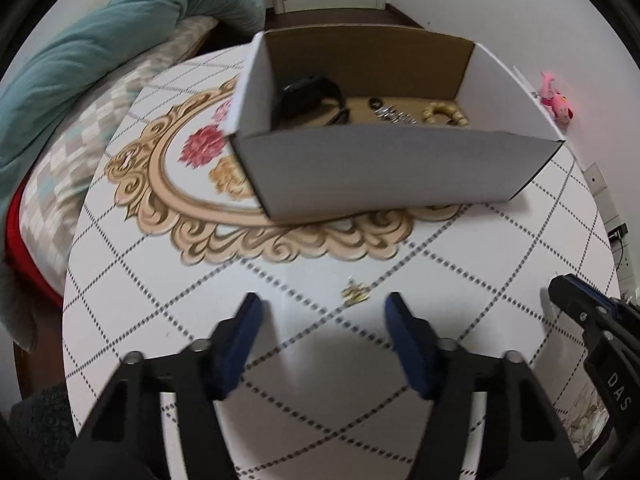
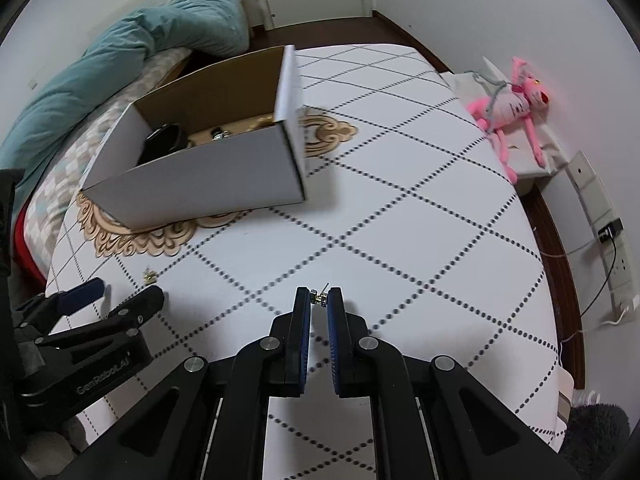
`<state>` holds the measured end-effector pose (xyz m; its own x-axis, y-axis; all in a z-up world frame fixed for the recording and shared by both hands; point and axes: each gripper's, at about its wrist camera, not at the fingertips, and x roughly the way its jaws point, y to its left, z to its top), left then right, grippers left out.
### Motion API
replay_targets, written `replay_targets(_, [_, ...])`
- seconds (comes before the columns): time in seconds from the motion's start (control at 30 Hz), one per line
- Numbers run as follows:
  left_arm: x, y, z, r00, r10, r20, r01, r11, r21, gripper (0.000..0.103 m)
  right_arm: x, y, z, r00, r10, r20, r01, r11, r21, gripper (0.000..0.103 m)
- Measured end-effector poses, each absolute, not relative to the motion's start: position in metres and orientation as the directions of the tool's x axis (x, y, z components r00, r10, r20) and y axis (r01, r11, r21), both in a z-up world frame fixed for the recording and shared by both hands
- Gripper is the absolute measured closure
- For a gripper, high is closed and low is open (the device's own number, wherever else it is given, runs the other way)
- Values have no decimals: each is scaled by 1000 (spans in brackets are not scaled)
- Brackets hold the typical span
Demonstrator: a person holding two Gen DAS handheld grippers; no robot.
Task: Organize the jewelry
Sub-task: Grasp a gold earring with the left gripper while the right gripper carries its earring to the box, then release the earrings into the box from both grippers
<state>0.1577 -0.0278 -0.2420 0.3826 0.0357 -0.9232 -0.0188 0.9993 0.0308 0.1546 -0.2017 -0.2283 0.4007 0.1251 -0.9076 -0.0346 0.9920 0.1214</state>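
An open white cardboard box [image 1: 384, 168] stands on the patterned table [image 1: 280, 272]; inside lie a black band [image 1: 308, 96], a silver piece [image 1: 394, 114] and a gold bracelet [image 1: 444, 114]. A small gold earring [image 1: 354, 294] lies on the table just ahead of my open left gripper [image 1: 322, 312]. In the right wrist view my right gripper [image 2: 319, 300] is shut on a small gold earring [image 2: 320, 297] held at its fingertips above the table. The box [image 2: 200, 176] stands far left there, with the left gripper [image 2: 120, 292] and the loose earring [image 2: 150, 276] at lower left.
A bed with a teal duvet [image 1: 100, 40] runs along the table's left side. A pink plush toy [image 2: 508, 108] lies on a white ledge at the right by the wall, with sockets and a cable [image 2: 608, 236] below it.
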Motion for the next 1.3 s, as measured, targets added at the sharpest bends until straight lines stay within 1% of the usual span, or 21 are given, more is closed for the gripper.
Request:
replay_targets(0.03, [159,-30,-241,388,28,-921,-11,1000,25,67,155,-204,-229,401,126,-907,-30,992,125,94])
replay_targets(0.07, [161,-32,-241,391,13,-920,-1,1000,14,73,155,-205,-229,401,127,-907,-28,992,126,94])
replay_targets(0.13, [164,-34,-240,395,4,-919,8,1000,8,91,155,-206,-229,403,126,-907,-23,992,127,94])
replay_targets(0.33, [166,-34,-241,400,-6,-917,12,1000,-2,92,156,-206,-227,408,132,-903,-23,991,134,94])
replay_targets(0.5, [161,-33,-235,398,-37,-917,13,999,-35,92,155,-206,-219,420,148,-895,-24,988,152,94])
replay_targets(0.67, [160,-28,-193,443,-119,-889,33,993,-117,92,156,-207,-193,452,193,-871,-43,980,194,94])
replay_targets(0.77, [173,-24,-163,466,-175,-868,47,984,-173,92,164,-206,-175,470,234,-851,-63,971,232,94])
replay_targets(0.87, [197,-16,-144,462,-215,-860,47,975,-219,92,186,-201,-154,482,281,-830,-100,958,267,94])
replay_targets(1.03, [244,-6,-142,430,-198,-881,39,979,-201,92,234,-186,-136,498,283,-820,-159,959,235,94])
replay_targets(1.2, [276,8,-152,369,-201,-907,0,976,-216,92,286,-170,-139,442,288,-850,-209,954,214,94])
replay_targets(1.3, [287,10,-155,336,-180,-925,-18,980,-197,91,306,-160,-147,383,283,-879,-233,951,204,94])
